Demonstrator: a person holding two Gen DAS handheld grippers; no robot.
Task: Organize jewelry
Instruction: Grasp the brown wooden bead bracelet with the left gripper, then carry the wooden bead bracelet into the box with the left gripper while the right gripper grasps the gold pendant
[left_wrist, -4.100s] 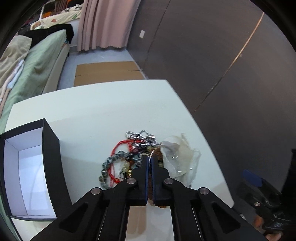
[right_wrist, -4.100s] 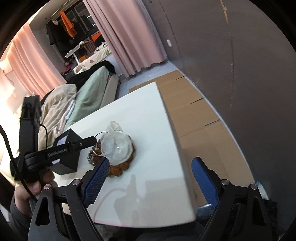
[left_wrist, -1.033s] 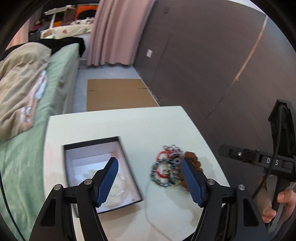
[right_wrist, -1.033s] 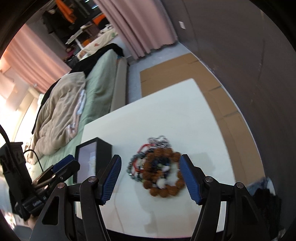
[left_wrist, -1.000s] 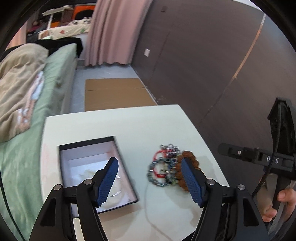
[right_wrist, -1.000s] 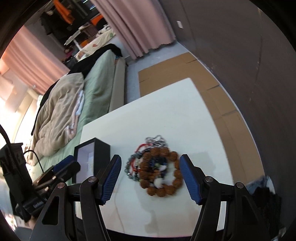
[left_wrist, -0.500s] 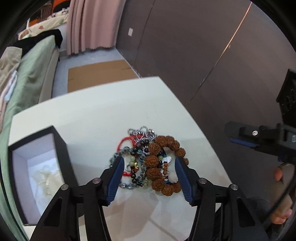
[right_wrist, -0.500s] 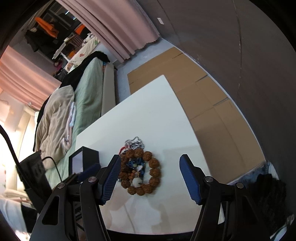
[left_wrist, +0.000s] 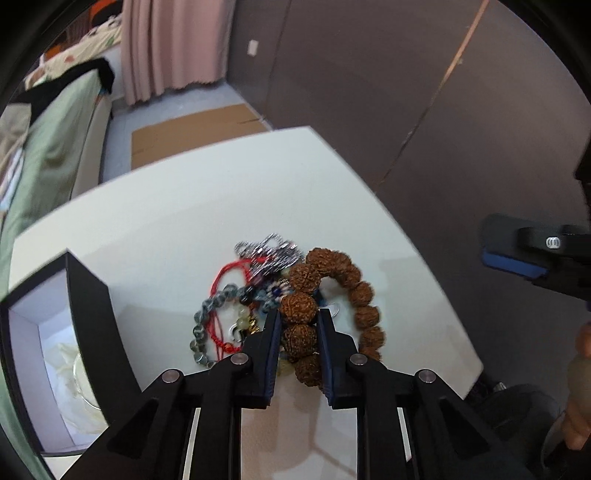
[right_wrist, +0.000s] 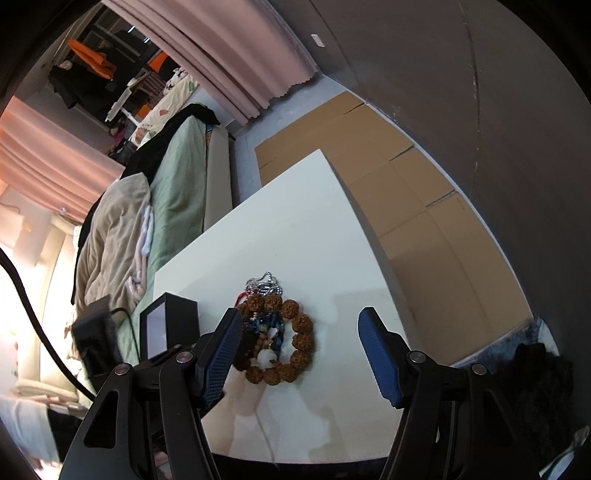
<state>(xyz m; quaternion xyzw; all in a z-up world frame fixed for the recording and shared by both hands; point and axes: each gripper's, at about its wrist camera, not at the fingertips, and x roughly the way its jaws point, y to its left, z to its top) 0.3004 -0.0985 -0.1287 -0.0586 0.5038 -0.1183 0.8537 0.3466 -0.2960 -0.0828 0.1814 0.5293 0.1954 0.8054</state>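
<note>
A pile of jewelry lies on the white table: a brown rough-bead bracelet, a red cord bracelet, a grey bead bracelet and a silver ball chain. My left gripper is down on the pile, its jaws closed around the bracelet's left beads. An open black box with a clear bag inside stands at the left. My right gripper is open and empty, held above the table; the brown bracelet and the box show below it.
A bed with green and beige covers runs along the table's left side. Flat cardboard lies on the floor by the dark wall. The table's right edge is close to the pile. Pink curtains hang behind.
My left gripper has dropped from above the box and pile down onto the pile and narrowed its jaws around the brown bracelet's beads. The right gripper has risen and stays open.
</note>
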